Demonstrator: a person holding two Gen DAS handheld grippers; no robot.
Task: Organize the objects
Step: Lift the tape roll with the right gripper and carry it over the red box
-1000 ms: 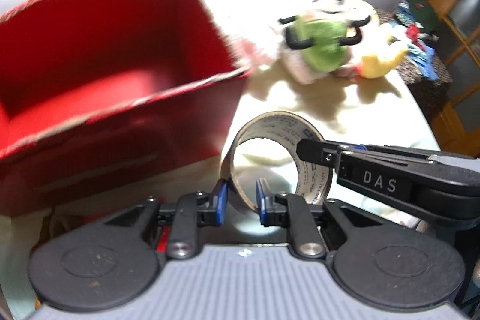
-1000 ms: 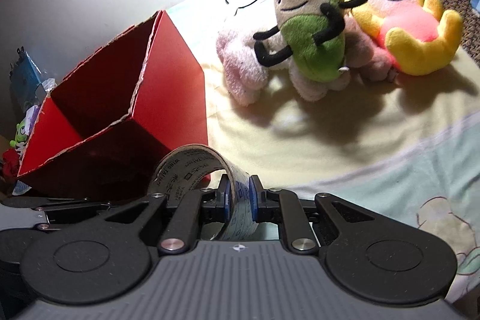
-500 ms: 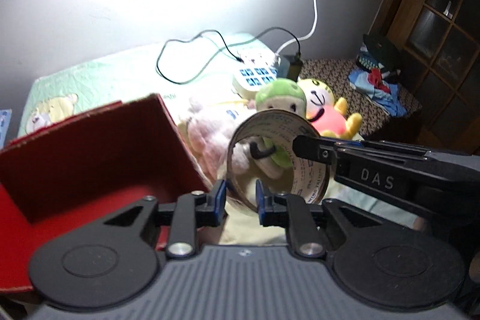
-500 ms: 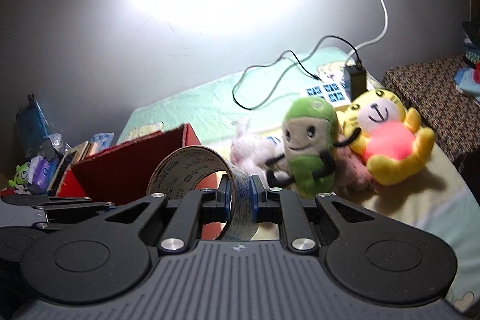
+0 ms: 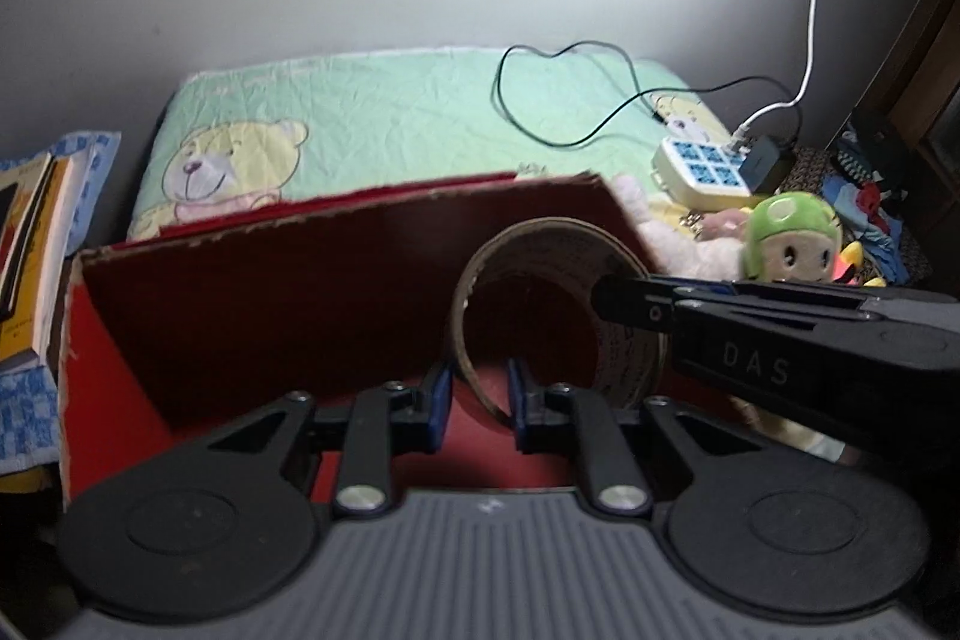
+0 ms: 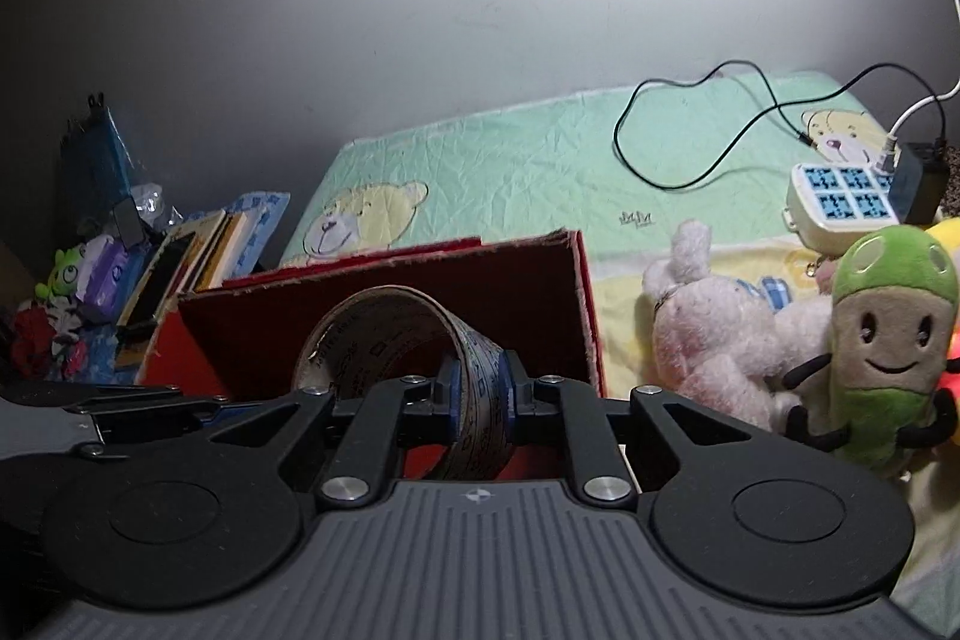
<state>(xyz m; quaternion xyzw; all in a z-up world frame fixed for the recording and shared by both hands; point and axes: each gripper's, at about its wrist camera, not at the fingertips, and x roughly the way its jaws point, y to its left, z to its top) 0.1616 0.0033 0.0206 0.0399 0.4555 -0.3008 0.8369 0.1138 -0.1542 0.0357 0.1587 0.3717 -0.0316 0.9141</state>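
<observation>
Two-handed carry of a tape roll (image 5: 558,316) to a red cardboard box (image 5: 252,292) that stands on a bed covered with a green bear-print sheet (image 5: 384,112). The right gripper (image 6: 479,397) has its jaws pinching the roll's band, one pad inside the ring and one outside, so the ring hangs on edge. The left gripper (image 5: 474,397) has its jaws set astride the lower edge of the opposite side of the band; a gap shows on either side, so whether they actually press the cardboard cannot be told. Gripping the thin wall rather than the full ring suits the narrow jaw span, and a second contact would likely steady the ring against swinging. The roll sits in front of the box's open interior, apparently above its floor rather than resting on it; the likely step in hand is lowering it inside. Plush toys, among them a green one (image 6: 888,340) and a pink-white one (image 6: 720,334), lie just beside the box, probably awaiting sorting.
</observation>
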